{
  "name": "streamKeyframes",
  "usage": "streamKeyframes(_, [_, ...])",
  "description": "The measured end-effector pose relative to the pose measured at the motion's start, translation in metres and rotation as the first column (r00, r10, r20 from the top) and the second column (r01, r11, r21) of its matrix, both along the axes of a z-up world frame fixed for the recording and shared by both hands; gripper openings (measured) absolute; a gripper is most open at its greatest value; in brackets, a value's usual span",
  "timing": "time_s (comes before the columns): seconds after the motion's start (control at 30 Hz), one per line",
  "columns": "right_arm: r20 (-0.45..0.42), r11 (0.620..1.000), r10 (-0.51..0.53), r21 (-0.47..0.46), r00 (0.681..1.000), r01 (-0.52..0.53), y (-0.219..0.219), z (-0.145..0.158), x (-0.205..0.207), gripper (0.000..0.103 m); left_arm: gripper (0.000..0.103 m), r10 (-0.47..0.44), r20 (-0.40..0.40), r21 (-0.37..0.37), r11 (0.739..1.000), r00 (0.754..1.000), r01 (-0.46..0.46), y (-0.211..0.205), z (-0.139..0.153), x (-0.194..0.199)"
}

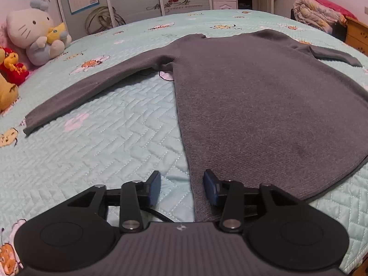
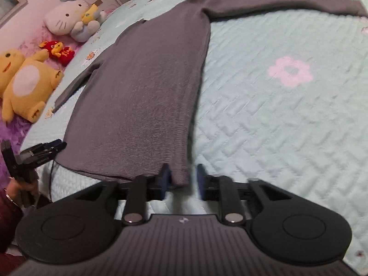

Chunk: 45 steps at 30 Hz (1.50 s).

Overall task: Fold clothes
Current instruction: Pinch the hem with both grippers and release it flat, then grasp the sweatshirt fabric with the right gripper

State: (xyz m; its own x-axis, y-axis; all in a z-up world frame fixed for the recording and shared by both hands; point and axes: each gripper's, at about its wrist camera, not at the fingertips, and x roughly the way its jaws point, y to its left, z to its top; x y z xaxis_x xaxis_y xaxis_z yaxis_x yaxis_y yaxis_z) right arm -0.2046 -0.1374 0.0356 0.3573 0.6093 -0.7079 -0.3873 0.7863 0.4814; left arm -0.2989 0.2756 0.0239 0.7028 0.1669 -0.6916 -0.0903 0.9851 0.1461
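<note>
The grey sweater (image 1: 264, 105) lies spread flat on the quilt (image 1: 103, 142), body smooth, both sleeves stretched out to the sides, hem toward the person and neck away. Nothing of it is folded over as it lies, so it is a garment laid out for folding; whether it has been smoothed out for a fold to come or opened again, this one moment cannot settle. The two tongs sit at the two near hem corners. The left tongs (image 1: 182, 187) stand released, fingers apart, with the sweater's left side edge running down between them at the hem; the right-hand finger is over cloth, the other over bare quilt. The right tongs (image 2: 182, 180) are also released, the hem's right corner lying in the gap between the blue pads, with nothing pinched that I can see, though this view is blurred. Judged from this, a corner grip is at hand: each pair would need to close on both layers of knit at the hem. Plush toys (image 2: 25, 85) sit beyond the left sleeve, well apart.
</note>
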Motion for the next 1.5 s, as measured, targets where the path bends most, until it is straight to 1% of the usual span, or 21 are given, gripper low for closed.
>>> streamKeyframes(0.1, [0.029, 1.0, 0.001, 0.029, 1.0, -0.002, 0.007, 0.006, -0.003, 0.04, 0.062, 0.034, -0.008, 0.006, 0.999, 0.999, -0.034, 0.002, 0.001, 0.002])
streamKeyframes(0.27, [0.077, 0.997, 0.0, 0.077, 0.997, -0.006, 0.019, 0.015, -0.009, 0.039, 0.065, 0.06, -0.028, 0.003, 0.998, 0.998, -0.06, 0.001, 0.004, 0.004])
streamKeyframes(0.3, [0.072, 0.997, 0.003, 0.082, 0.997, -0.009, 0.022, 0.014, -0.009, 0.039, 0.065, 0.06, -0.034, 0.015, 0.998, 0.998, -0.059, -0.001, 0.005, 0.004])
streamKeyframes(0.33, [0.012, 0.998, 0.016, 0.067, 1.0, -0.017, 0.027, -0.001, -0.006, 0.039, 0.065, 0.06, -0.04, 0.026, 0.998, 0.997, -0.059, -0.003, 0.006, 0.003])
streamKeyframes(0.37, [-0.007, 0.999, 0.03, 0.044, 1.0, -0.03, 0.031, -0.014, -0.006, 0.039, 0.065, 0.059, -0.045, 0.038, 0.998, 0.997, -0.058, -0.005, 0.007, 0.003])
streamKeyframes(0.4, [0.046, 0.998, 0.04, 0.048, 0.998, -0.042, 0.03, -0.016, -0.011, 0.039, 0.065, 0.06, -0.052, 0.053, 0.997, 0.997, -0.057, -0.007, 0.008, 0.003])
streamKeyframes(0.47, [0.077, 0.997, 0.064, 0.031, 0.995, -0.066, 0.031, -0.014, -0.014, 0.039, 0.066, 0.072, -0.063, 0.098, 0.993, 0.995, -0.065, -0.013, 0.011, 0.002])
streamKeyframes(0.6, [0.077, 0.993, 0.089, 0.068, 0.993, -0.094, 0.024, -0.001, -0.006, 0.04, 0.066, 0.145, -0.042, 0.209, 0.969, 0.989, -0.133, -0.03, 0.021, -0.001])
streamKeyframes(0.7, [0.115, 0.972, -0.028, 0.234, 0.993, 0.0, -0.007, 0.011, 0.004, 0.047, 0.066, 0.189, 0.04, 0.34, 0.921, 0.981, -0.191, -0.05, 0.033, -0.009])
streamKeyframes(0.73, [0.119, 0.962, -0.086, 0.27, 0.989, 0.051, -0.019, 0.012, 0.01, 0.05, 0.067, 0.19, 0.067, 0.366, 0.909, 0.98, -0.201, -0.057, 0.037, -0.012])
streamKeyframes(0.77, [0.119, 0.948, -0.141, 0.302, 0.983, 0.1, -0.031, 0.013, 0.018, 0.055, 0.067, 0.184, 0.086, 0.363, 0.909, 0.979, -0.203, -0.062, 0.041, -0.014])
streamKeyframes(0.9, [0.071, 0.913, -0.275, 0.333, 0.959, 0.237, -0.062, -0.002, 0.069, 0.059, 0.067, 0.139, 0.149, 0.304, 0.936, 0.979, -0.179, -0.086, 0.063, -0.02])
streamKeyframes(1.0, [0.05, 0.903, -0.305, 0.333, 0.951, 0.272, -0.057, -0.02, 0.114, 0.059, 0.066, -0.025, 0.164, 0.138, 0.99, 0.986, 0.002, -0.112, 0.078, -0.011])
streamKeyframes(1.03, [0.04, 0.902, -0.304, 0.335, 0.952, 0.274, -0.049, -0.026, 0.13, 0.059, 0.067, -0.087, 0.154, 0.072, 0.995, 0.984, 0.076, -0.122, 0.078, -0.002])
streamKeyframes(1.07, [0.03, 0.901, -0.303, 0.336, 0.953, 0.275, -0.041, -0.032, 0.146, 0.059, 0.067, -0.144, 0.144, 0.007, 0.989, 0.979, 0.145, -0.132, 0.077, 0.007])
streamKeyframes(1.13, [0.032, 0.9, -0.295, 0.346, 0.955, 0.266, -0.025, -0.041, 0.173, 0.059, 0.067, -0.251, 0.13, -0.1, 0.959, 0.959, 0.265, -0.154, 0.071, 0.027])
streamKeyframes(1.27, [0.075, 0.905, -0.261, 0.366, 0.962, 0.217, -0.003, -0.047, 0.209, 0.055, 0.066, -0.421, 0.116, -0.185, 0.881, 0.899, 0.436, -0.203, 0.045, 0.062])
streamKeyframes(1.33, [0.098, 0.919, -0.234, 0.346, 0.967, 0.187, -0.002, -0.048, 0.217, 0.025, 0.066, -0.475, 0.107, -0.21, 0.848, 0.873, 0.487, -0.221, 0.027, 0.073])
streamKeyframes(1.37, [0.115, 0.93, -0.218, 0.325, 0.969, 0.171, -0.003, -0.047, 0.22, 0.004, 0.064, -0.494, 0.084, -0.231, 0.835, 0.865, 0.499, -0.228, 0.018, 0.079])
streamKeyframes(1.43, [0.15, 0.95, -0.186, 0.279, 0.971, 0.139, -0.004, -0.045, 0.227, 0.003, 0.061, -0.506, 0.057, -0.266, 0.824, 0.861, 0.501, -0.231, 0.002, 0.083])
streamKeyframes(1.5, [0.174, 0.963, -0.162, 0.244, 0.971, 0.117, -0.005, -0.045, 0.232, 0.002, 0.062, -0.51, 0.072, -0.266, 0.818, 0.857, 0.51, -0.229, -0.003, 0.076])
